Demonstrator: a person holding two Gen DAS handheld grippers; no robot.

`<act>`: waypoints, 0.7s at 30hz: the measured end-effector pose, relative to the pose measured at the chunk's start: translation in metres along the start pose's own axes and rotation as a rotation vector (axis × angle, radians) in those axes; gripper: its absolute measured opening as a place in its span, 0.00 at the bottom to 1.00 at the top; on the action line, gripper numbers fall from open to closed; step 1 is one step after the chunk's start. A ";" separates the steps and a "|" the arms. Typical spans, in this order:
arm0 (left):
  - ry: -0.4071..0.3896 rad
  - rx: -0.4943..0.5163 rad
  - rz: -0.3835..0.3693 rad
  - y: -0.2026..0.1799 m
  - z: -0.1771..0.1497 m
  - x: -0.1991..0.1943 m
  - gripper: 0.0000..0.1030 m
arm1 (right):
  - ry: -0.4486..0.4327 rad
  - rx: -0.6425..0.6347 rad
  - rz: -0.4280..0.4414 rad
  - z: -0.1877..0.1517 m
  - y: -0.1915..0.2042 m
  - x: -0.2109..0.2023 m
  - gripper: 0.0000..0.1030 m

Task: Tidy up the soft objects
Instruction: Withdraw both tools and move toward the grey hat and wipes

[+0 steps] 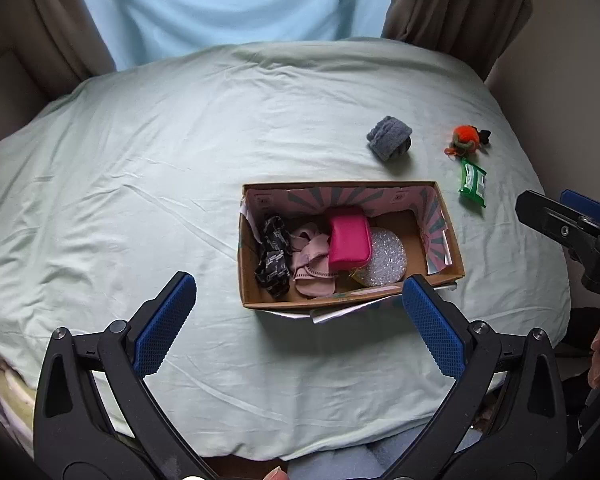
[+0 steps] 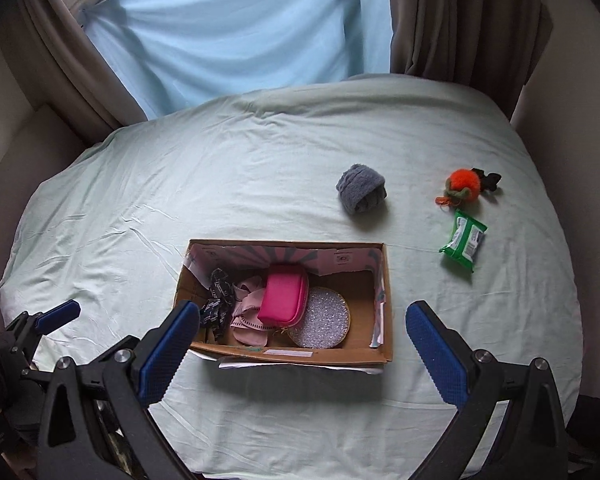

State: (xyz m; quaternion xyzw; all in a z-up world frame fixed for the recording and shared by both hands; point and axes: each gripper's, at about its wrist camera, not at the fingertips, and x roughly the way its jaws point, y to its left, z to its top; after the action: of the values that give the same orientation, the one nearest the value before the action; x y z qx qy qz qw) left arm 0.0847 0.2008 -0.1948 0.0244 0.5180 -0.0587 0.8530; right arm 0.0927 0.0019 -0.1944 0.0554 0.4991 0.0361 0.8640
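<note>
A pale green bed (image 2: 260, 160) fills both views, backed by a blue sheet (image 2: 228, 36) between brown curtains (image 2: 452, 20). The cardboard box (image 2: 388, 320) sits centre, holding black cloth (image 2: 216, 304), pink cloth (image 2: 246, 312), a pink pouch (image 2: 284, 294) and a glittery disc (image 2: 324, 320). At 1 o'clock lie a grey roll (image 2: 360, 194), green packet (image 2: 462, 240) and orange toy (image 2: 462, 184). Left claw (image 1: 300, 324) and right claw (image 2: 302, 352) gape empty, nothing blocking.

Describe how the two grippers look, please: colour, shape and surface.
Both are alike. The left gripper and the right gripper have black plastic frames with triangular cut-outs and round silver bolts at the joints. Each finger carries a long blue pad with a fine diamond-grid texture. No cables, markings or sleeves are visible.
</note>
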 end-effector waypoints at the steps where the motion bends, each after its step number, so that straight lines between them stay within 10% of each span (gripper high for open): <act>1: -0.013 0.001 0.004 -0.002 -0.002 -0.008 1.00 | -0.017 -0.001 -0.004 -0.003 -0.003 -0.009 1.00; 21: -0.193 -0.042 -0.006 -0.112 -0.003 -0.080 1.00 | -0.295 -0.034 -0.106 -0.034 -0.119 -0.137 1.00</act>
State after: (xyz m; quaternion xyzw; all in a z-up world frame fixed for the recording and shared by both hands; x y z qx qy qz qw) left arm 0.0315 0.0955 -0.1228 -0.0010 0.4345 -0.0525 0.8991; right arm -0.0037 -0.1299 -0.1095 0.0192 0.3682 -0.0100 0.9295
